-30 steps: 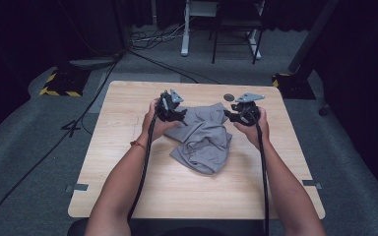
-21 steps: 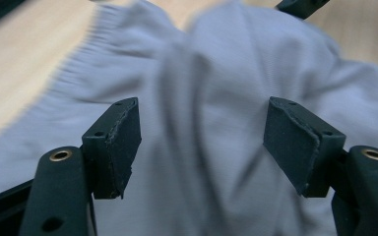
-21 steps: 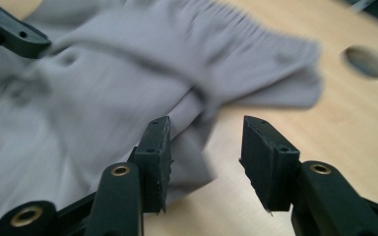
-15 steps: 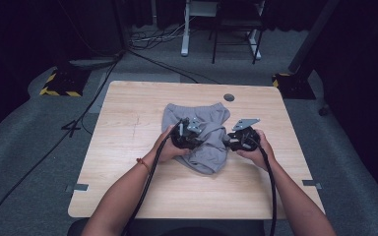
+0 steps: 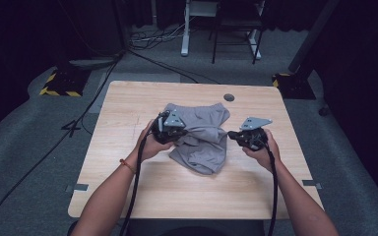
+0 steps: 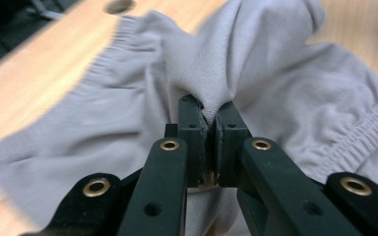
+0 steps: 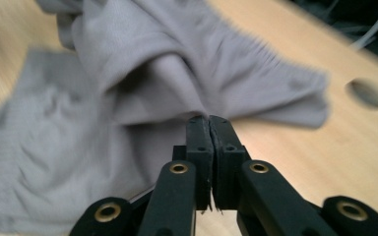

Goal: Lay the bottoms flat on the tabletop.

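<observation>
A pair of grey shorts (image 5: 197, 132) lies crumpled in the middle of the wooden table (image 5: 187, 191). My left gripper (image 5: 181, 132) is at its left side. In the left gripper view the jaws have just closed, and the left gripper (image 6: 207, 110) is shut on a raised fold of the shorts (image 6: 275, 98). My right gripper (image 5: 230, 133) is at the cloth's right edge. Its jaws have also just closed, and the right gripper (image 7: 208, 120) pinches a fold of the shorts (image 7: 128, 73) at its tips.
A round cable hole (image 5: 229, 97) sits near the table's far edge, beyond the shorts. Past the table are a white desk leg (image 5: 184, 29), a dark chair frame (image 5: 236, 29) and floor cables (image 5: 147, 44). A yellow-and-black striped base (image 5: 59, 83) is at the left.
Both grippers have come from the far edge of the shorts toward the person, to the garment's middle. Their jaws have closed on the cloth, which is now bunched up between them.
</observation>
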A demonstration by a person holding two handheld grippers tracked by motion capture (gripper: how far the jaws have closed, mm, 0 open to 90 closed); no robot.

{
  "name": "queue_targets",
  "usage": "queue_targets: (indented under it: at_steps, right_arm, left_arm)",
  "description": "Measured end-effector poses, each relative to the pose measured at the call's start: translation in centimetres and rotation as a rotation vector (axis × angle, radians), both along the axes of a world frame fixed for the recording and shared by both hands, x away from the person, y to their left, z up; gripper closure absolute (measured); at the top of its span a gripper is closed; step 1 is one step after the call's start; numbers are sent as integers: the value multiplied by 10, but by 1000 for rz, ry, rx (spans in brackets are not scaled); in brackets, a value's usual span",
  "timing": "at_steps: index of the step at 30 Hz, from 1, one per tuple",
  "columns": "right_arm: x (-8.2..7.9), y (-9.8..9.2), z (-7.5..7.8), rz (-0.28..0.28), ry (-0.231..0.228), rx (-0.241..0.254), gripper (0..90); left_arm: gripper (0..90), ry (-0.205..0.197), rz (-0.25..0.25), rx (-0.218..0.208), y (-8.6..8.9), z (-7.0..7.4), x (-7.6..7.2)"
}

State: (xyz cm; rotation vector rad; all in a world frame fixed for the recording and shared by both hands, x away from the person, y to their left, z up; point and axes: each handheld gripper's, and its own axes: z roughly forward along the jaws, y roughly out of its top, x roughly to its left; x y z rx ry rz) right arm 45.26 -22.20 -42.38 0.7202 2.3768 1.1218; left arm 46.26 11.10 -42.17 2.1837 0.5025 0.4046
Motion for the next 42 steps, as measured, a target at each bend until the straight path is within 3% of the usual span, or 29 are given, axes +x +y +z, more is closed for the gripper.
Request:
queue_targets:
  at_steps: [2, 5, 6, 8, 10, 12, 15, 17, 20, 22, 23, 27, 30, 32, 35, 37, 39, 42]
  right_arm:
    - [-9, -3, 17, 47, -7, 84, 900]
    - [-16, 4, 19, 82, -16, 48, 893]
    - [-18, 6, 18, 91, -11, 41, 839]
    - [-21, 13, 9, 116, 34, 21, 741]
    - [-24, 22, -6, 135, 75, -34, 619]
    - [-24, 28, -19, 144, 116, -60, 556]
    - [-23, 36, -38, 145, 179, -90, 477]
    - [-24, 41, -45, 171, 207, -100, 446]
    - [-29, 48, -50, 185, 219, -106, 477]
    - [-33, 53, -53, 195, 209, -146, 616]
    - [-35, 55, -55, 202, 200, -152, 644]
    - [-41, 55, -55, 253, 205, -180, 665]
    - [-39, 45, -49, 283, 224, -154, 611]
    - [-34, 36, -43, 244, 207, -124, 597]
    - [-22, 25, -36, 173, 181, -65, 603]
    - [-12, 24, -37, 100, 165, -64, 584]
    - [-4, 28, -41, 70, 168, -51, 568]
    - [7, 37, -47, 40, 176, -68, 536]
  left_arm:
    - [853, -1, -8, -13, 8, 4, -6]
    - [853, -11, -58, 22, 17, 5, -20]
    - [853, -4, -73, 31, 21, 4, -26]
    - [853, 11, -104, 54, 30, 0, -37]
    - [853, 31, -109, 91, 39, -8, -46]
    - [853, 41, -77, 146, 48, -21, -53]
    - [853, 85, -39, 154, 65, -37, -54]
    - [853, 112, -15, 130, 75, -44, -53]
    - [852, 133, 12, 145, 83, -52, -51]
    - [853, 133, 19, 168, 86, -54, -51]
    - [853, 140, 26, 163, 88, -54, -51]
    - [853, 143, 61, 182, 97, -55, -51]
    - [851, 162, 107, 177, 108, -59, -48]
    - [841, 177, 137, 172, 114, -61, -46]
    - [816, 167, 166, 185, 118, -62, -45]
    - [733, 165, 190, 181, 118, -60, -44]
    - [685, 157, 170, 151, 116, -57, -46]
    - [495, 164, 132, 73, 106, -47, -50]
